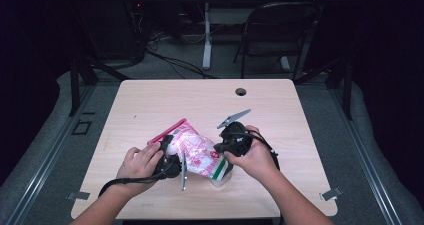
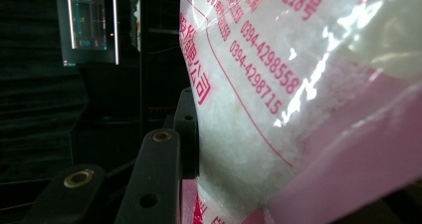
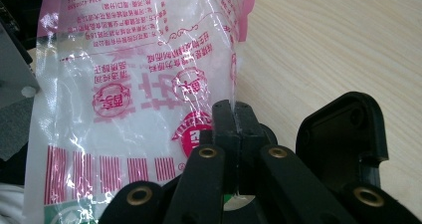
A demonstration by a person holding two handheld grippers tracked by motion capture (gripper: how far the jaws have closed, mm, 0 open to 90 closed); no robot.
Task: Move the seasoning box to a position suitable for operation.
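Right gripper has its black jaws pressed together on the thin film edge of the clear plastic bag with red print, full of white crystals — the pinch shows plainly in the right gripper view, film sandwiched flat between the pads. Left gripper sits at the bag's other end, near the pink sealed strip; its jaws stand partly apart with the filled body of the bag bulging beside one jaw in the left gripper view, but whether the far pad presses on it I cannot tell. Bag is held between the two grippers, low over the near-middle of the light wooden table, lying slanted with the pink strip toward the far left and the green-and-red printed end toward the person.

Handling guess: bag looks fairly heavy for its size, contents loose and shifting, so it will sag and slump wherever unsupported. Film is glossy, likely slippery and easy to tear under a narrow pinch. Best holds — the flat sealed margins at either end, not the bulging middle, where jaws would only squeeze grains aside.
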